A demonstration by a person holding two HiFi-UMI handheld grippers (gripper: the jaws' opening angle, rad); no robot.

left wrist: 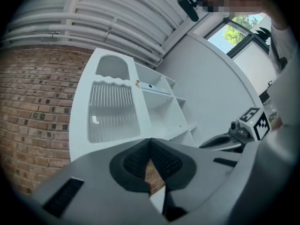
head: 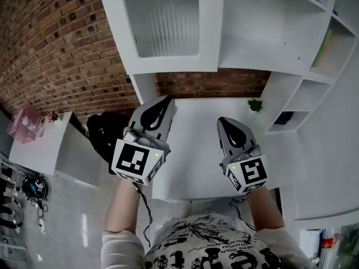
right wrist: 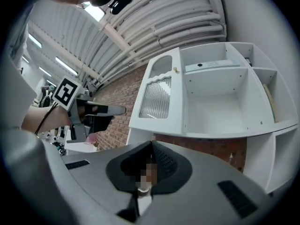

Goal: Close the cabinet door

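The white cabinet (head: 263,32) hangs on the wall above the desk with its inside showing. Its door (head: 162,27), with a ribbed glass panel, stands swung open to the left. That same door (left wrist: 110,111) fills the middle of the left gripper view, and the door (right wrist: 157,95) sits beside the bare shelves in the right gripper view. My left gripper (head: 162,106) is low over the desk, below the door and apart from it, shut with nothing in it. My right gripper (head: 227,122) is beside it at the same height, shut and holding nothing.
A white desk (head: 196,150) lies under both grippers, with a small potted plant (head: 255,104) at its back right. Open white shelves (head: 314,88) rise on the right. A brick wall (head: 56,49) runs behind. A black chair (head: 104,133) and a pink box (head: 25,122) stand at the left.
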